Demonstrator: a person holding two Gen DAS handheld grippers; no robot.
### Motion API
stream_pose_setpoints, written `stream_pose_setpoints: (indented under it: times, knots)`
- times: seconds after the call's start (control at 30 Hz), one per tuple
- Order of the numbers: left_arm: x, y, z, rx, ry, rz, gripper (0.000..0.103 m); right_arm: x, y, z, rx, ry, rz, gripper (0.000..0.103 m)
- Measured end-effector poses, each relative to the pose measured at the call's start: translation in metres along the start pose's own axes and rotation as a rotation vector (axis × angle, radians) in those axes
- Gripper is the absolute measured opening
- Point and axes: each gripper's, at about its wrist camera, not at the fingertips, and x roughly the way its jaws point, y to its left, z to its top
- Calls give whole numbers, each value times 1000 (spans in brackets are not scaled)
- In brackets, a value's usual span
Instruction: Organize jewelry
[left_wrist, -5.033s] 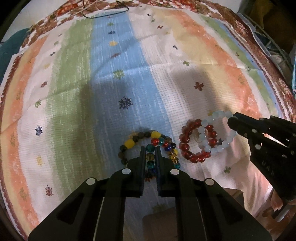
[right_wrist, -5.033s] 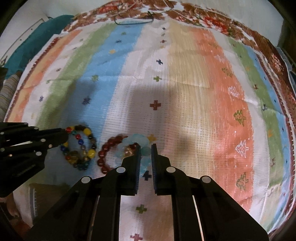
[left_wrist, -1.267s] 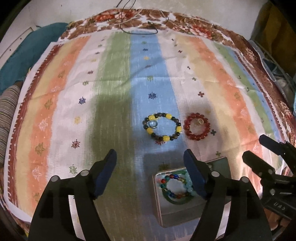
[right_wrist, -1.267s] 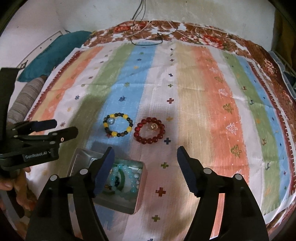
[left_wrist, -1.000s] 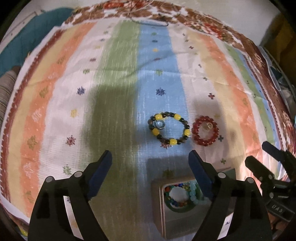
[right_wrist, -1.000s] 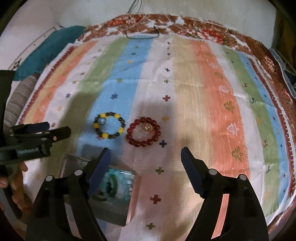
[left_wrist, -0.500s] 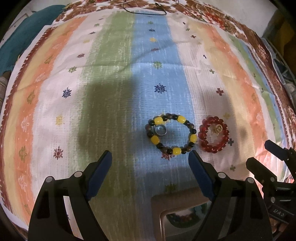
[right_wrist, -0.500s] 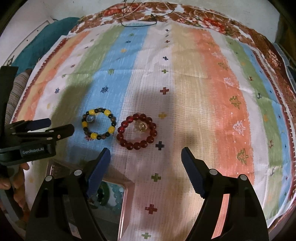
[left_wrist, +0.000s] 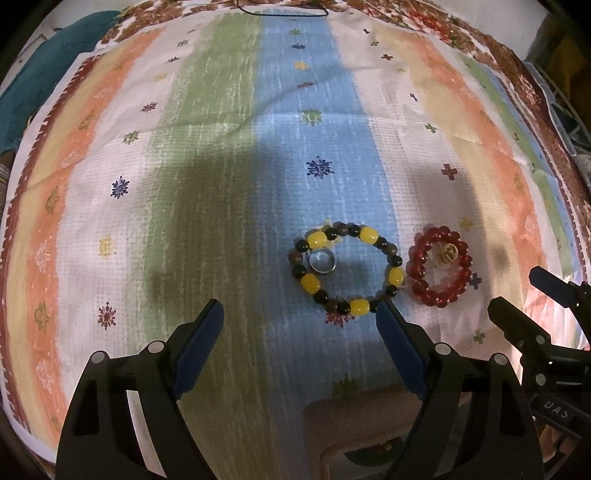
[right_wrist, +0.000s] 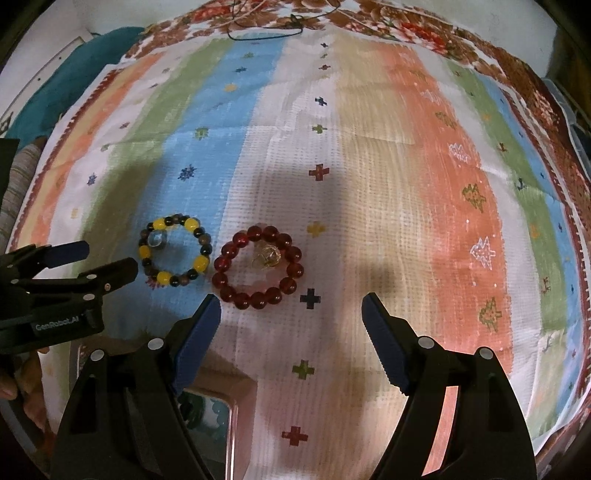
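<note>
Two bracelets lie side by side on a striped cloth (left_wrist: 229, 177) with small cross and flower motifs. The yellow and dark bead bracelet (left_wrist: 345, 267) rests on the blue stripe, with a small silver ring (left_wrist: 322, 261) lying inside its loop against the left side. Just to its right, nearly touching it, the red bead bracelet (left_wrist: 439, 266) sits on the white stripe with a small gold ornament (left_wrist: 448, 253) inside its loop. The left gripper (left_wrist: 299, 321) hangs above the cloth, pointing steeply down, its jaws spread wide and holding nothing; its right fingertip is close to the lower right edge of the yellow bracelet in the left wrist view, though whether it touches cannot be told. The right gripper (right_wrist: 291, 304) also points down with its jaws wide apart and empty, the red bracelet lying just ahead of them, toward the left finger. A metal box (right_wrist: 214, 413) sits at the near edge of the cloth below both grippers, mostly hidden; green and pale beads show inside it. A teal cushion (right_wrist: 62, 85) lies beyond the cloth's far left corner.
</note>
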Motion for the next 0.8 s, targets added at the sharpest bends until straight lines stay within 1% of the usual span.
stream_pose_setpoints:
  times: [0.23,0.6,0.8]
  knots:
    - [11,-2,7,14,17,17,83,12,-1,6,6,15,-10,79]
    - [28,-9,16,69,49,50,82,30,10,12,-57,31,-45,79]
    - [41,-17,20,108,62,105,82,41,8,14,-54,47,-60,78]
